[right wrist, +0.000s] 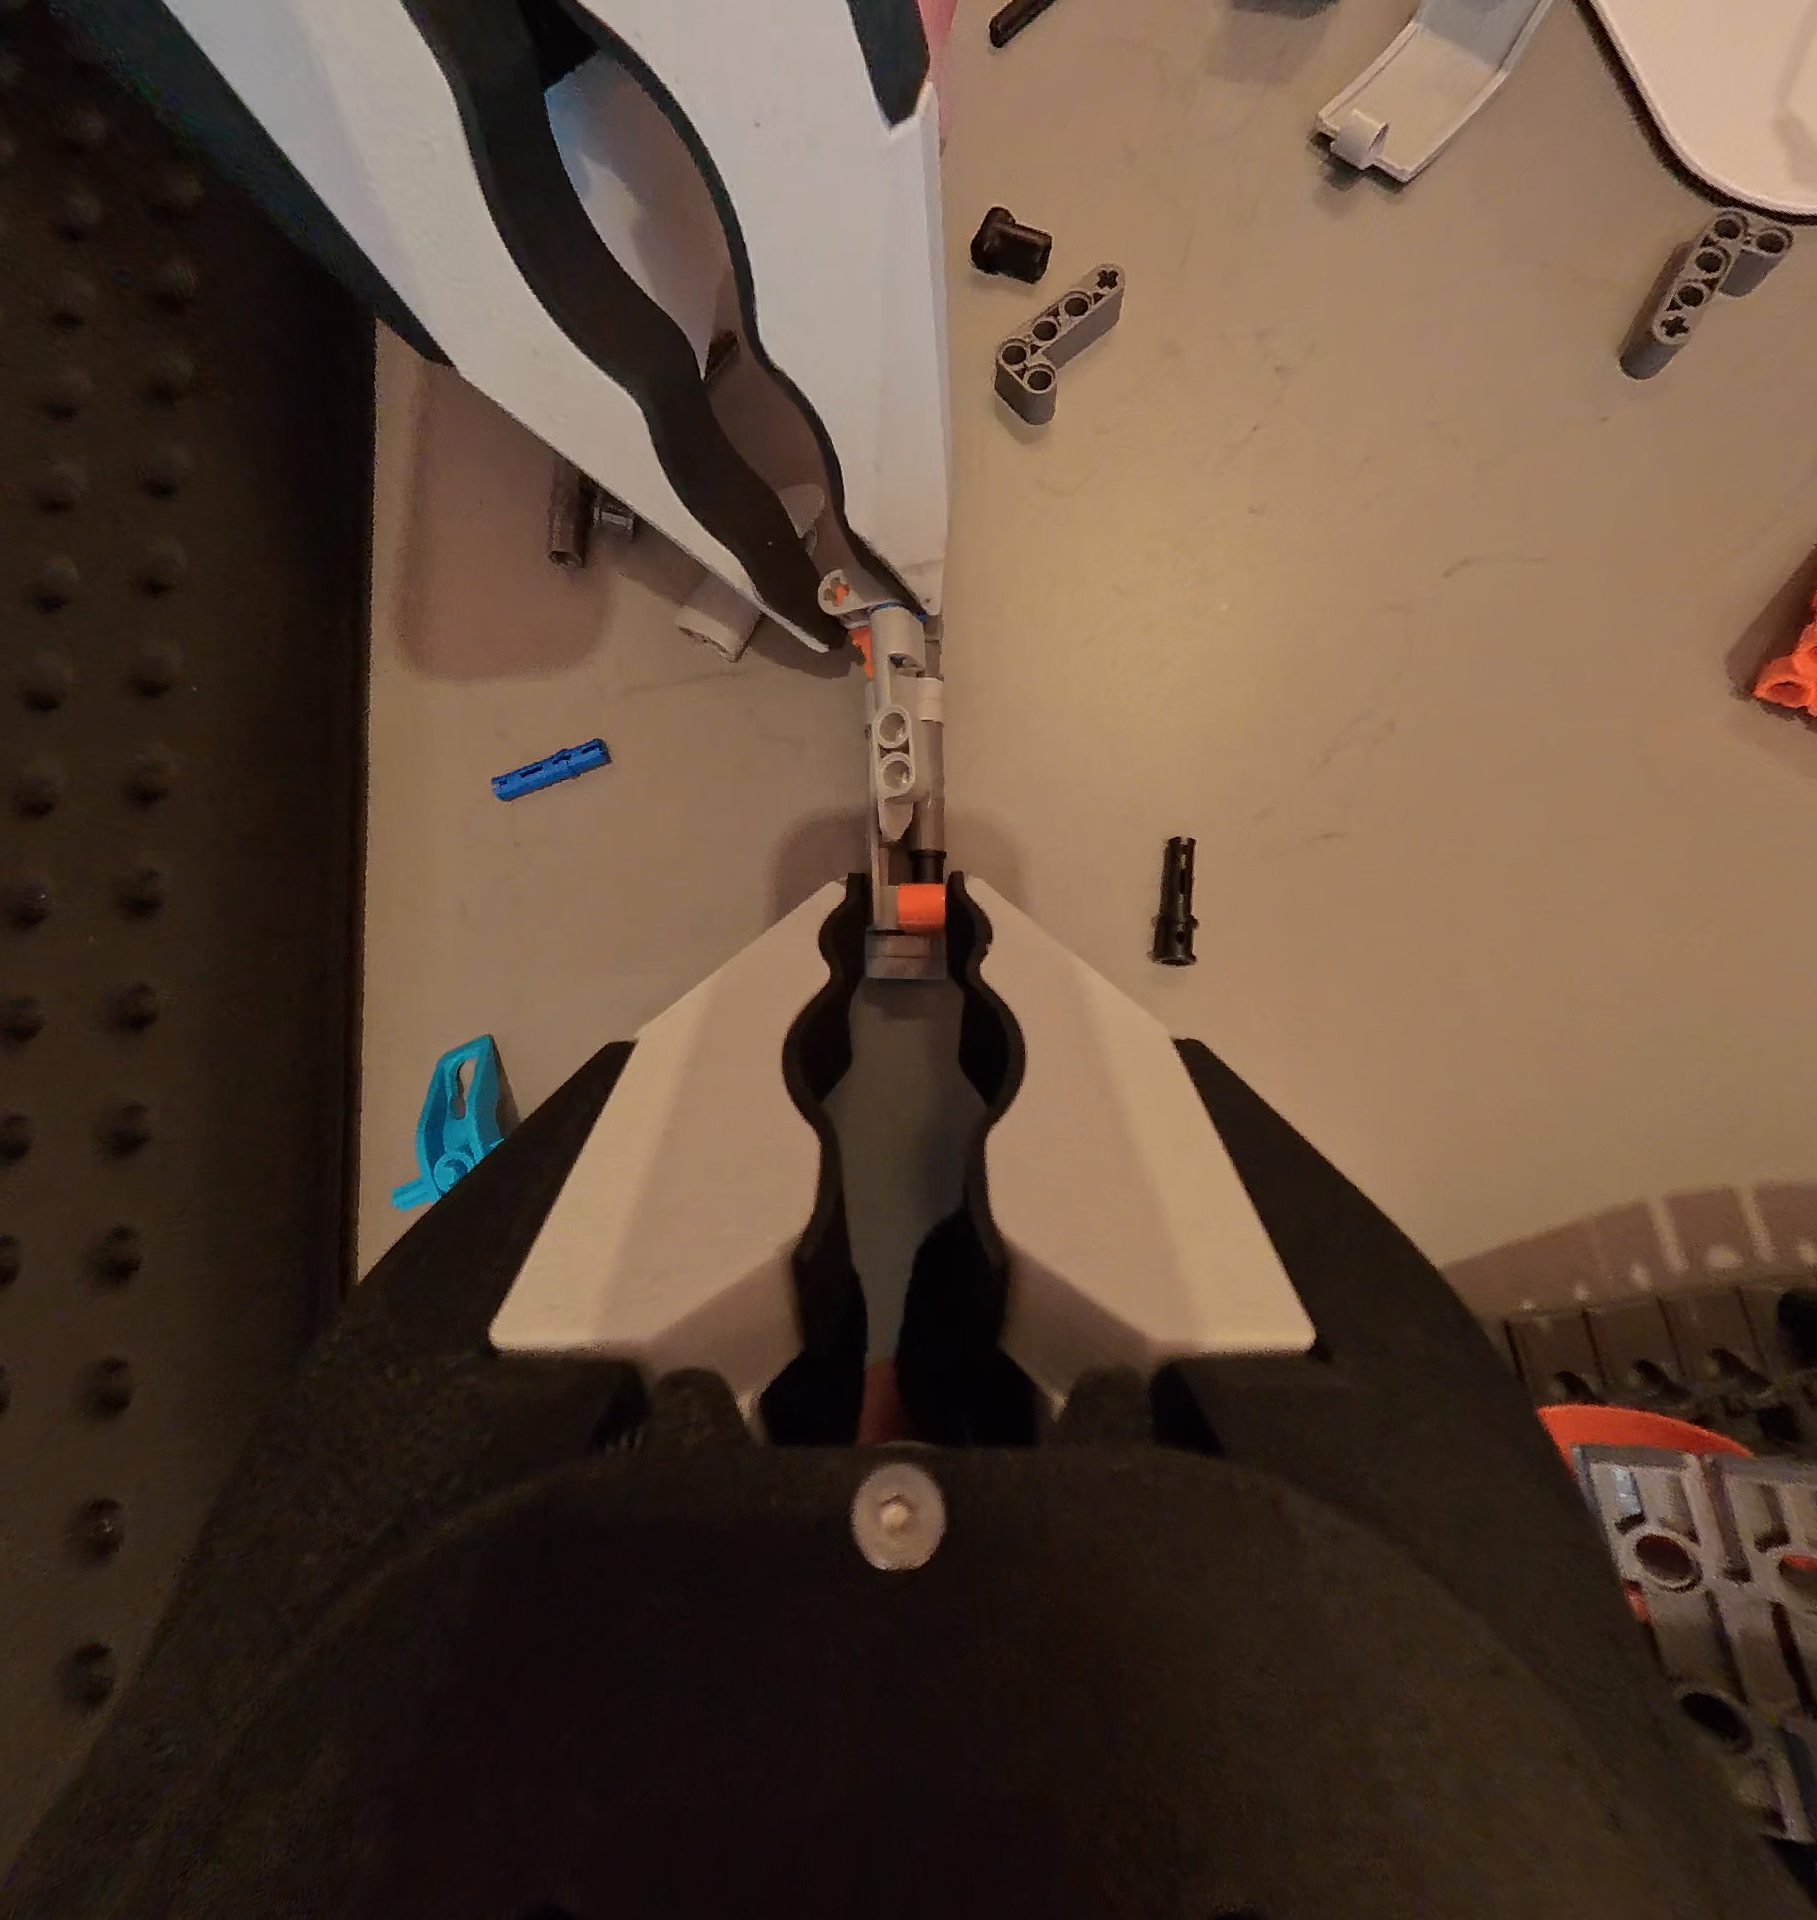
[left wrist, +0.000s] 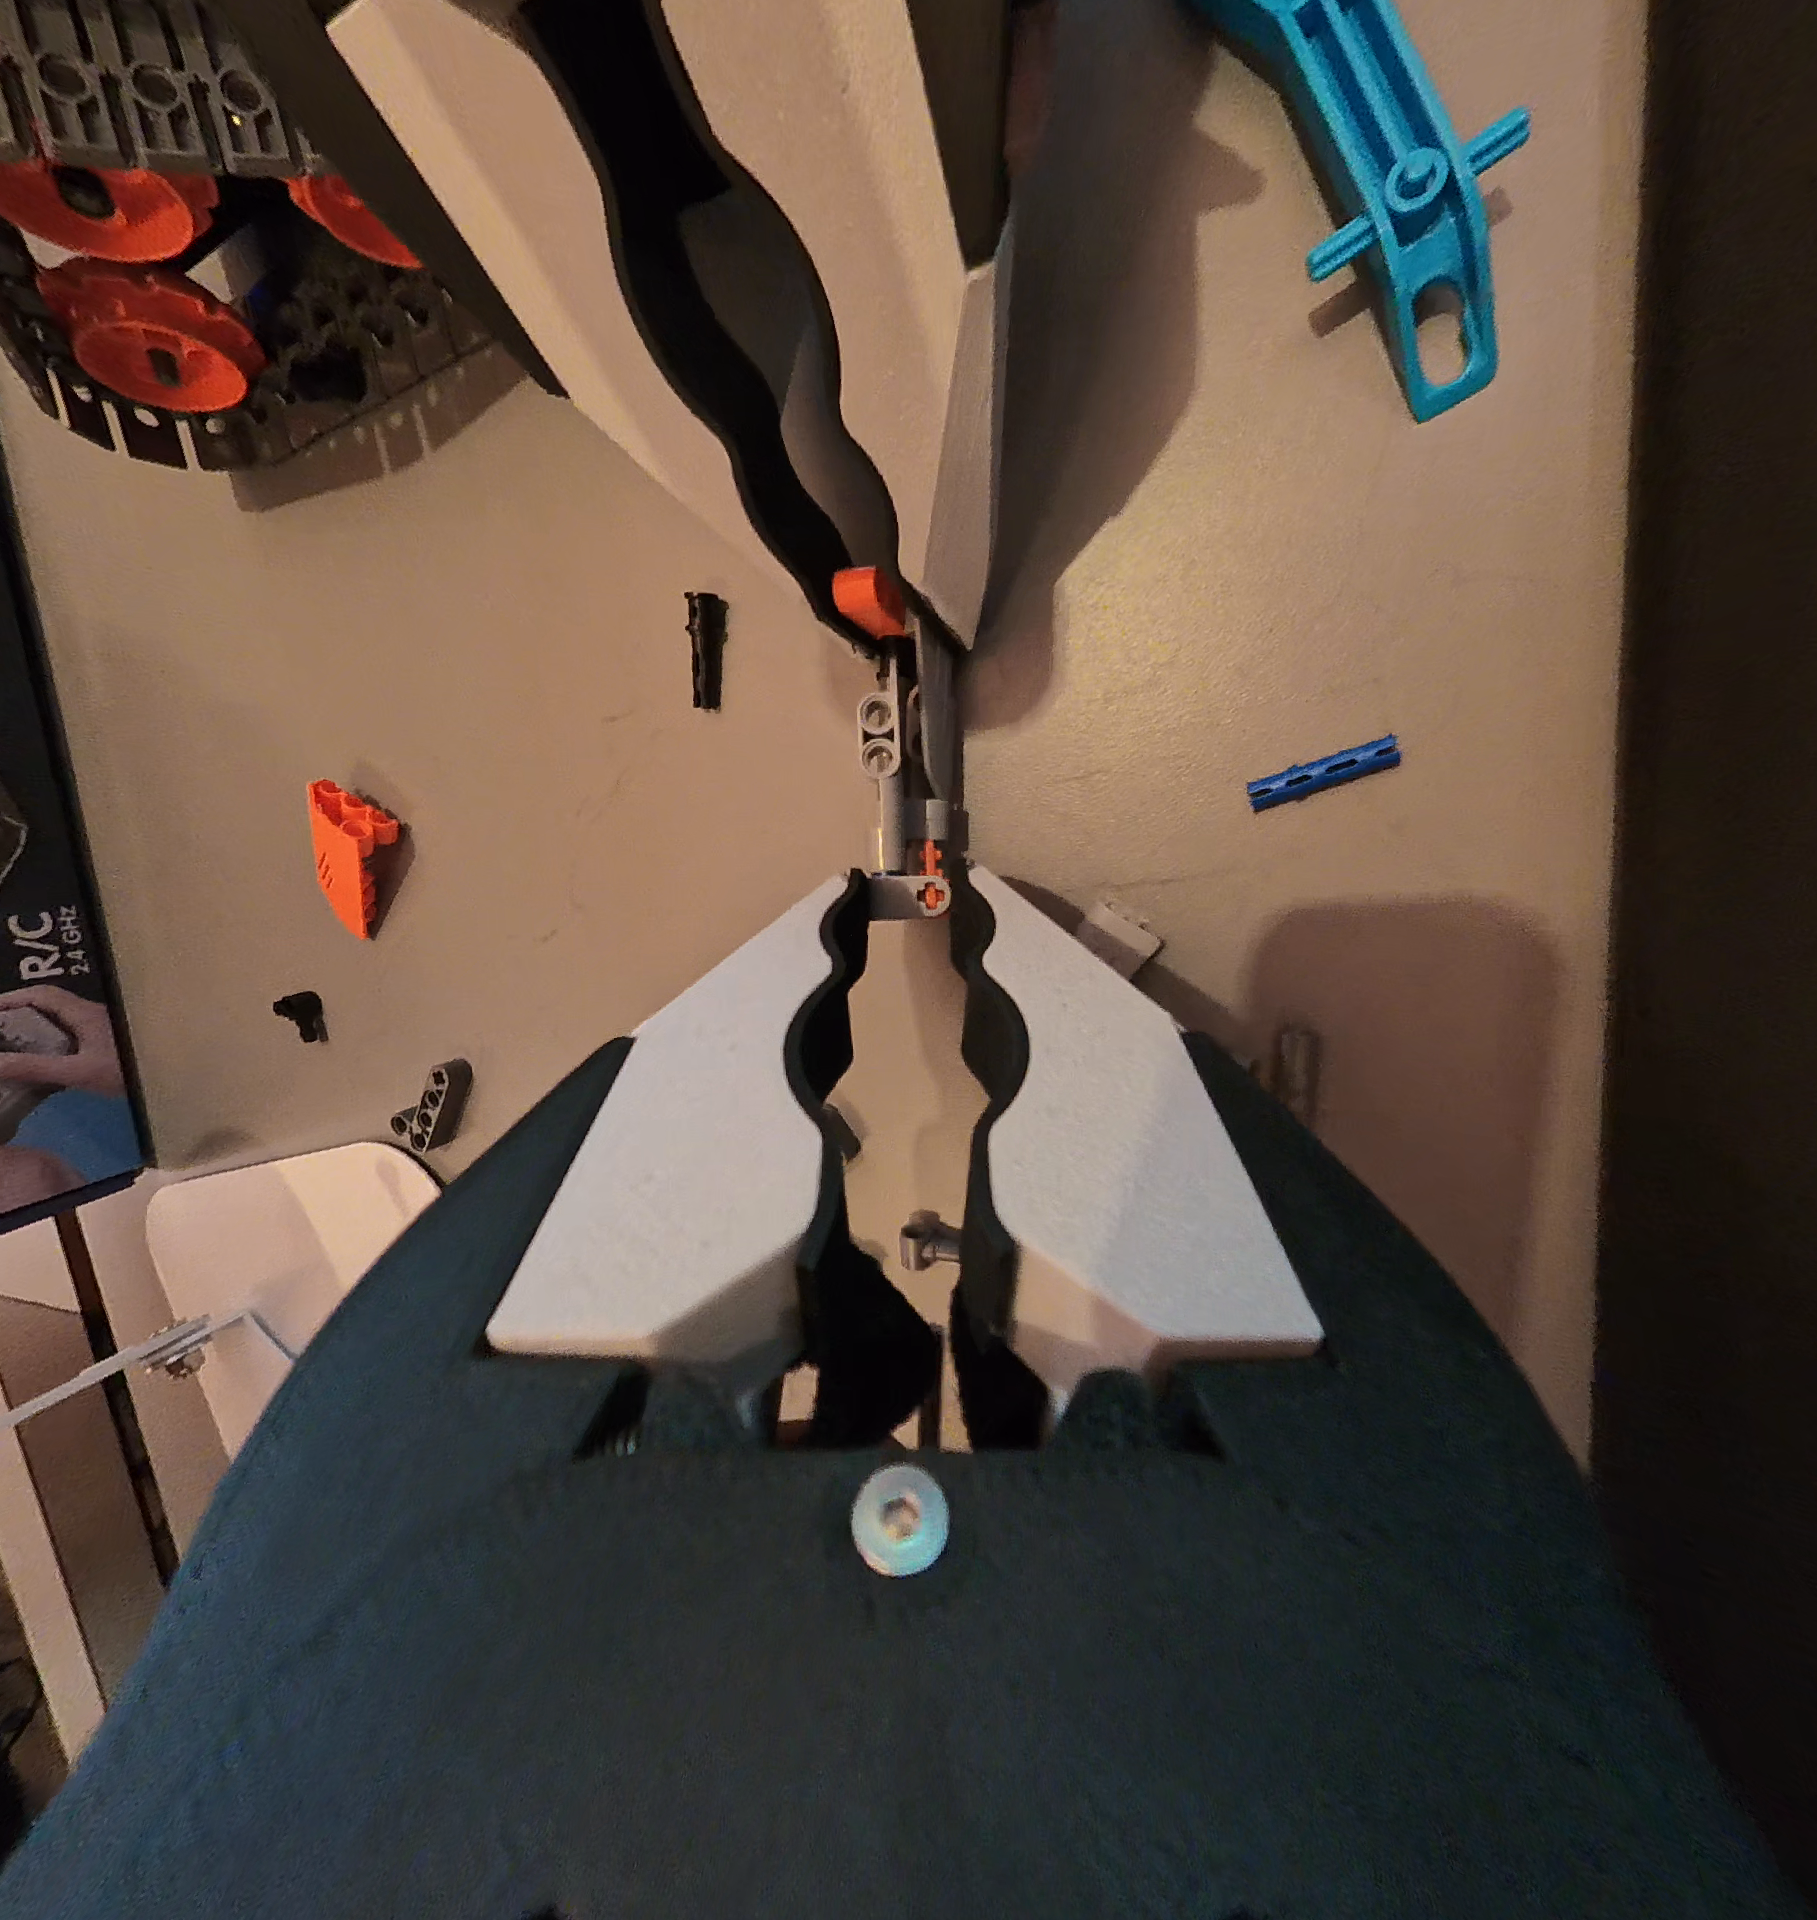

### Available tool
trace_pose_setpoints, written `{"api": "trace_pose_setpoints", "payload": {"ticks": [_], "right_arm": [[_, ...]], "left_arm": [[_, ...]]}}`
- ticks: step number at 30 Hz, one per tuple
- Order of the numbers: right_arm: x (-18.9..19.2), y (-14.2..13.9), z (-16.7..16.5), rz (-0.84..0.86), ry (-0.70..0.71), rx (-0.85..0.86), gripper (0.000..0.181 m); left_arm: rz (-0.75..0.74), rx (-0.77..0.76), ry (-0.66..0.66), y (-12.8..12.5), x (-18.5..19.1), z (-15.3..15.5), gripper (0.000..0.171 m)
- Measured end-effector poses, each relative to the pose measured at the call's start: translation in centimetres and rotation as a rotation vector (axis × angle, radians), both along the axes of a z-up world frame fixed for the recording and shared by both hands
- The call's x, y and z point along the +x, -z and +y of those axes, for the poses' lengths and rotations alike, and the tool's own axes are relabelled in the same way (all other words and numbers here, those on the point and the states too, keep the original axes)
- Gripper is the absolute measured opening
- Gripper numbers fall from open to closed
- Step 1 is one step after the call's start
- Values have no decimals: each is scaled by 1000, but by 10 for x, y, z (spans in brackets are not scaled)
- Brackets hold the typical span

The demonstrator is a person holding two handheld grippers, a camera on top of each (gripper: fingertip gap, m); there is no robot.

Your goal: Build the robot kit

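A small grey beam-and-axle assembly with orange parts is held above the beige tabletop between both grippers. My left gripper is shut on its near end, a grey connector with an orange axle. The right gripper comes in from the top and is shut on the far end by an orange bush. In the right wrist view my right gripper is shut on the orange-bush end of the assembly, and the left gripper grips the other end from above.
Loose parts lie around: a black pin, orange wedge brick, blue pin, turquoise piece, grey bent beams. A tracked vehicle with orange wheels sits far left, with a box and white tray. A studded black mat borders the table. My hands' fingertips stand some 5 centimeters from each other.
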State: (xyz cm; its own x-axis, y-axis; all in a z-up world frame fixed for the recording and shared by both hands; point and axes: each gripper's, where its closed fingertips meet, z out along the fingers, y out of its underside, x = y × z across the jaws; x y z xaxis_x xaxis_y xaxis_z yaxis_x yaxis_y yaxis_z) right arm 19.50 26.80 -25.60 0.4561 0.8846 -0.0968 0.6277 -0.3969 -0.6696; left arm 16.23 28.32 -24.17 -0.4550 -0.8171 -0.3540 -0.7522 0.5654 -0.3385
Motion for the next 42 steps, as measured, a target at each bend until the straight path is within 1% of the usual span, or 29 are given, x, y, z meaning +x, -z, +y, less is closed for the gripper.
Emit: {"api": "trace_pose_setpoints", "payload": {"ticks": [2, 7, 16, 18, 22, 25, 33, 42], "right_arm": [[0, 0, 0, -5, 3, 2, 12], [0, 0, 1, -18, 3, 13, 12], [0, 0, 1, -40, 7, 28, 12], [0, 0, 1, -39, 7, 28, 12], [1, 0, 1, -40, 8, 27, 12], [1, 0, 1, -41, 8, 28, 12], [1, 0, 2, -39, 17, 30, 12], [2, 0, 5, -42, 25, 43, 12]], "left_arm": [[10, -34, -3, -1, -1, -5, 14], [17, -60, -39, 0, -1, -1, 14], [61, 55, -42, -1, -2, 1, 14], [67, 42, -42, -1, -4, -2, 14], [65, 38, -63, -1, -5, 3, 14], [53, 6, -67, -1, -3, 3, 14], [39, 14, -73, 2, 1, 9, 14], [11, -52, -64, 2, 4, 14, 14]]}}
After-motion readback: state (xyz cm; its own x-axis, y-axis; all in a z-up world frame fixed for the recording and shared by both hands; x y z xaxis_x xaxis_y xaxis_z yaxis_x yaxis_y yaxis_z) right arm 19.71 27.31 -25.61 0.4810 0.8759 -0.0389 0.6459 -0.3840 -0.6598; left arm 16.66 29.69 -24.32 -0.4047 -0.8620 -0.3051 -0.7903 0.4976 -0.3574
